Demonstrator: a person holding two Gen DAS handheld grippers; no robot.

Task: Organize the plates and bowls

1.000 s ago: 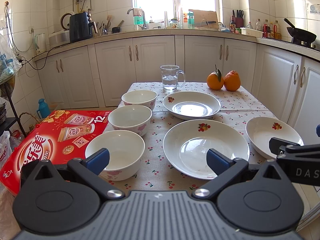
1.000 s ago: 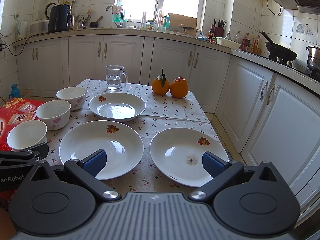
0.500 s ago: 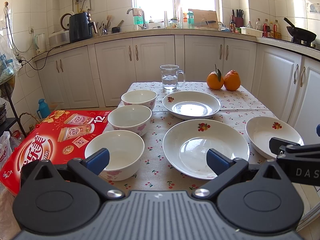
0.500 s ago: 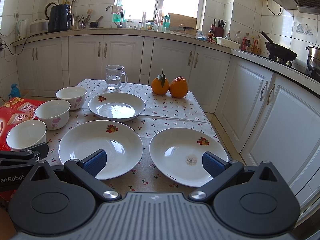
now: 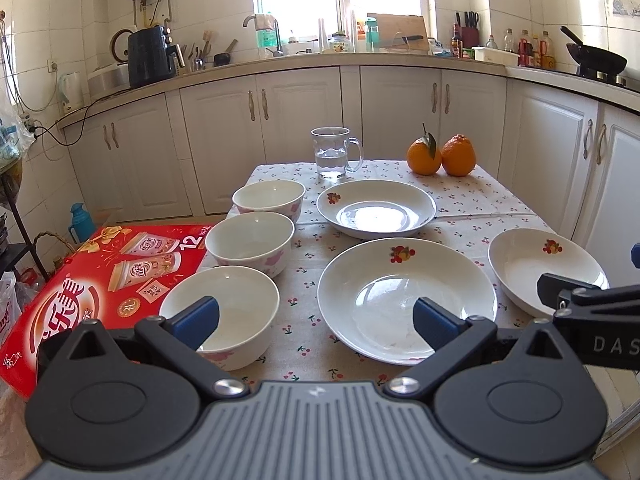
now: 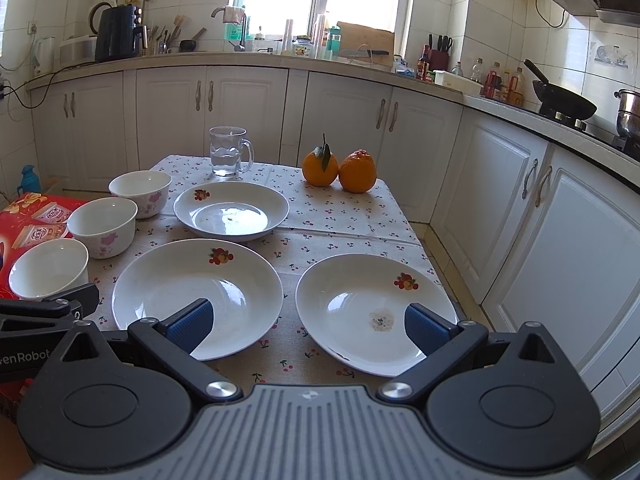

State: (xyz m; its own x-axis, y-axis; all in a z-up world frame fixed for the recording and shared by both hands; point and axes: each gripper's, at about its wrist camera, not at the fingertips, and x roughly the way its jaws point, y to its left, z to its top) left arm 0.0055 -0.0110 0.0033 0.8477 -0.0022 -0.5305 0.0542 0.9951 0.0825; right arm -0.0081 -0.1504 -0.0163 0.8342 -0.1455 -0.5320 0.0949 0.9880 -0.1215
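Three white floral bowls stand in a row on the table's left side: near (image 5: 232,308), middle (image 5: 250,242), far (image 5: 269,200). Three white plates with fruit marks lie to their right: far (image 5: 376,208), middle (image 5: 404,296), right (image 5: 544,268). My left gripper (image 5: 316,318) is open and empty above the near table edge, between the near bowl and the middle plate. My right gripper (image 6: 308,322) is open and empty, between the middle plate (image 6: 196,296) and the right plate (image 6: 372,308).
A glass mug of water (image 5: 334,152) and two oranges (image 5: 440,156) sit at the table's far end. A red carton (image 5: 92,280) lies left of the table. White cabinets (image 6: 560,220) run close along the right.
Both grippers have barely moved; the right view has shifted very slightly. Nothing was taken hold of or let go.
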